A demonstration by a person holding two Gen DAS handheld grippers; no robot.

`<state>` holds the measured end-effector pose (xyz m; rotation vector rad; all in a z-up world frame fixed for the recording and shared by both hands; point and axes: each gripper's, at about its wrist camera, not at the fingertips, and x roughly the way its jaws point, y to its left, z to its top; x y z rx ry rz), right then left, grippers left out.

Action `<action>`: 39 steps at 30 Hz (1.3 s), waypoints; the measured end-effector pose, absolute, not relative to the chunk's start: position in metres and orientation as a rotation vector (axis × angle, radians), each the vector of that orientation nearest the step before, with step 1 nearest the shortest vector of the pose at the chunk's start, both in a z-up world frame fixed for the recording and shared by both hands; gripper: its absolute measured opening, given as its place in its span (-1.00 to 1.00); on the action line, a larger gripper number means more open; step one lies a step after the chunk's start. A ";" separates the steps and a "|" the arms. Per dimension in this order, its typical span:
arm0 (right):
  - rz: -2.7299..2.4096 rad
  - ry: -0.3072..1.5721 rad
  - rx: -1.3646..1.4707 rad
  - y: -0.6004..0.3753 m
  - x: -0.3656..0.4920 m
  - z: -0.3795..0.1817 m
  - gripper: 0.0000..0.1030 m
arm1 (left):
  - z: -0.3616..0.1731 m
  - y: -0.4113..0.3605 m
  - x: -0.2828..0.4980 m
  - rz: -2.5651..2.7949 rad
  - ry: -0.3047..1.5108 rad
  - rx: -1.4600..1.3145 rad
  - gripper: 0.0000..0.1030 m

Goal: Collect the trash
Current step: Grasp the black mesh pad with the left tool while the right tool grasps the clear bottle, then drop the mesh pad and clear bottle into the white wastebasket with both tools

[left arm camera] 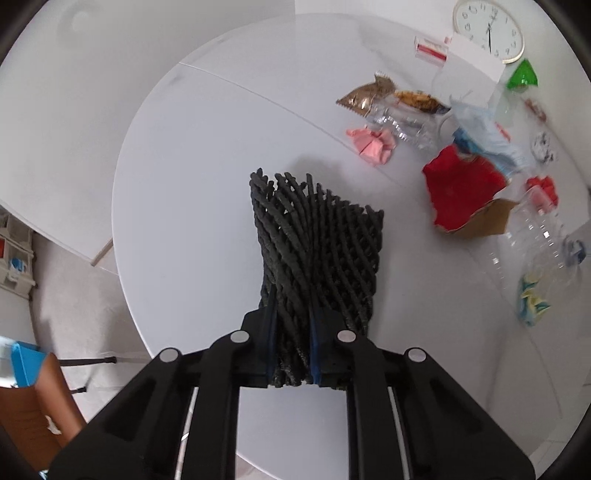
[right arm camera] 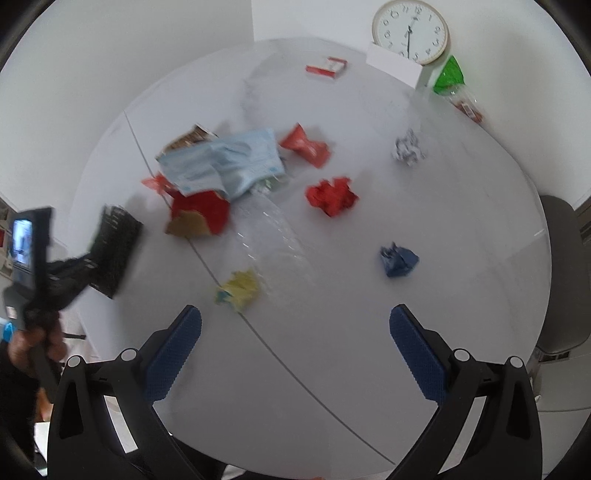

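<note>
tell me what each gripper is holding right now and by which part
The left gripper is shut on the near edge of the black mesh piece. The right gripper is open and holds nothing.

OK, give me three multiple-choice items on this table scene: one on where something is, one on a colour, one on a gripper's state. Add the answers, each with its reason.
1. Where is the wall clock?
A. flat in the table's middle
B. standing at the table's far edge, by the wall
C. on the chair

2. What colour is the crumpled paper ball nearest the right gripper's right finger?
A. blue
B. green
C. pink

3. What is the left gripper doing?
A. open over a bare table
B. shut on a red box
C. shut on the black mesh basket

Answers: 1 B, the clock stands beyond the litter against the wall. 2 A, the ball is dark blue. 3 C, both pads press the basket's woven side.
</note>
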<state>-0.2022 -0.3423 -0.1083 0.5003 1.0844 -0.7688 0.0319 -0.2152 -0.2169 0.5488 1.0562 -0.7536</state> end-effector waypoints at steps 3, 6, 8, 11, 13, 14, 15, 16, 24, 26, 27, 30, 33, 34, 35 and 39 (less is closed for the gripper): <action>-0.737 1.112 0.473 -0.349 -0.200 -0.124 0.96 | -0.200 -0.212 0.023 -0.762 1.042 0.516 -0.74; -0.678 1.134 0.398 -0.358 -0.181 -0.140 0.96 | -0.180 -0.202 0.018 -0.768 1.032 0.472 -0.74; -0.629 1.144 0.359 -0.367 -0.164 -0.152 0.96 | -0.162 -0.187 0.014 -0.766 1.031 0.430 -0.74; -0.581 1.189 0.319 -0.381 -0.138 -0.175 0.92 | -0.144 -0.165 0.004 -0.743 1.023 0.390 -0.74; -0.558 1.228 0.312 -0.389 -0.126 -0.191 0.73 | -0.135 -0.147 -0.002 -0.708 1.028 0.362 -0.74; -0.542 1.250 0.316 -0.393 -0.121 -0.198 0.64 | -0.132 -0.137 -0.005 -0.691 1.035 0.348 -0.74; -0.529 1.263 0.324 -0.396 -0.119 -0.203 0.42 | -0.129 -0.125 -0.007 -0.667 1.044 0.331 -0.74; -0.503 1.270 0.344 -0.399 -0.118 -0.206 0.28 | -0.127 -0.113 -0.009 -0.642 1.048 0.318 -0.74; -0.459 1.184 0.380 -0.408 -0.142 -0.169 0.26 | -0.144 -0.008 -0.009 -0.376 1.130 0.211 -0.74; -0.468 1.149 0.368 -0.404 -0.153 -0.143 0.26 | -0.164 0.012 -0.003 -0.329 1.180 0.193 -0.74; -0.465 1.138 0.364 -0.401 -0.157 -0.134 0.26 | -0.174 0.019 0.000 -0.309 1.201 0.187 -0.74; -0.421 1.095 0.345 -0.379 -0.160 -0.100 0.27 | -0.217 0.041 0.017 -0.245 1.299 0.178 -0.66; -0.338 1.062 0.338 -0.346 -0.150 -0.081 0.27 | -0.262 0.057 0.034 -0.195 1.414 0.153 -0.18; -0.311 1.059 0.337 -0.335 -0.145 -0.079 0.27 | -0.271 0.061 0.037 -0.185 1.433 0.136 0.01; -0.255 1.054 0.332 -0.315 -0.135 -0.075 0.27 | -0.279 0.069 0.039 -0.173 1.448 0.115 0.09; -0.104 1.061 0.302 -0.253 -0.098 -0.079 0.27 | -0.288 0.095 0.038 -0.163 1.459 0.065 0.44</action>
